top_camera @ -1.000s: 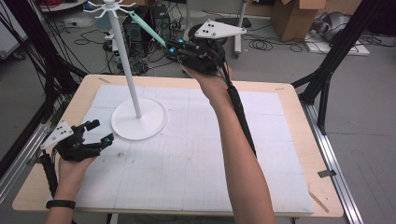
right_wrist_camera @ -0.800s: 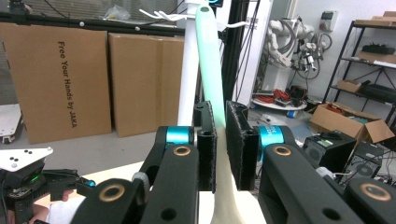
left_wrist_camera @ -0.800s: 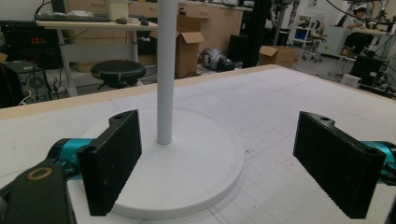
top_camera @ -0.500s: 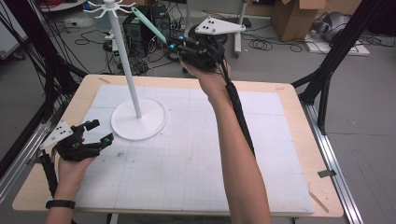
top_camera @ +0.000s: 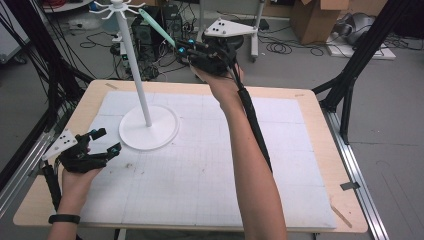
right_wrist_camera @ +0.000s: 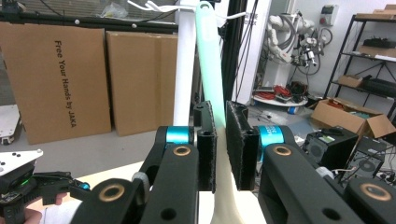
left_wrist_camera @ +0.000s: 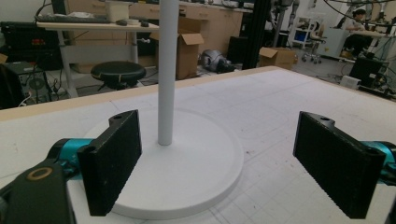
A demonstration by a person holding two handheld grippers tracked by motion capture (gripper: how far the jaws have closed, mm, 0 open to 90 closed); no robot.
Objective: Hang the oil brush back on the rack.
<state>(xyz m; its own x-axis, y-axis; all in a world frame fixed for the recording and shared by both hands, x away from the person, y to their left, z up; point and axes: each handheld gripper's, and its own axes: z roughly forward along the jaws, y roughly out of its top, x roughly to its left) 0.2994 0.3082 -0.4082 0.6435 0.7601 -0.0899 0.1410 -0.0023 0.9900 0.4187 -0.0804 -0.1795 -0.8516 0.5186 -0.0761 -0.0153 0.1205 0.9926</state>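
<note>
At the near left of the table (top_camera: 310, 165), the left gripper (top_camera: 102, 141) rested low over the white mat (top_camera: 200, 170), held in the person's left hand (top_camera: 80, 172). Its jaws stood wide apart with nothing between them. In the left gripper view, that gripper (left_wrist_camera: 219, 163) faced the round white base (left_wrist_camera: 196, 158) of the stand, and the white pole (left_wrist_camera: 167, 70) rose from the base just beyond the gap.

In the high view, the stand's base (top_camera: 149, 127) sat on the left half of the mat, just ahead of the left gripper and apart from it. Its pole (top_camera: 134, 65) ran up to a ring of small hooks (top_camera: 117, 7) at the top.

Farther off, the right arm (top_camera: 245, 150) reached across the table, lifting the right gripper (top_camera: 182, 48) above the far edge, near the top of the stand. Its jaws were closed on the lower part of a long pale green utensil (top_camera: 156, 27), which slanted up and left toward the hooks. In the right gripper view, the gripper (right_wrist_camera: 220, 144) pinched the utensil (right_wrist_camera: 210, 70) between its pads, and the handle's upper end reached the hooks (right_wrist_camera: 159, 6) beside the pole (right_wrist_camera: 185, 70). Whether the handle hung on a hook could not be told.
</note>
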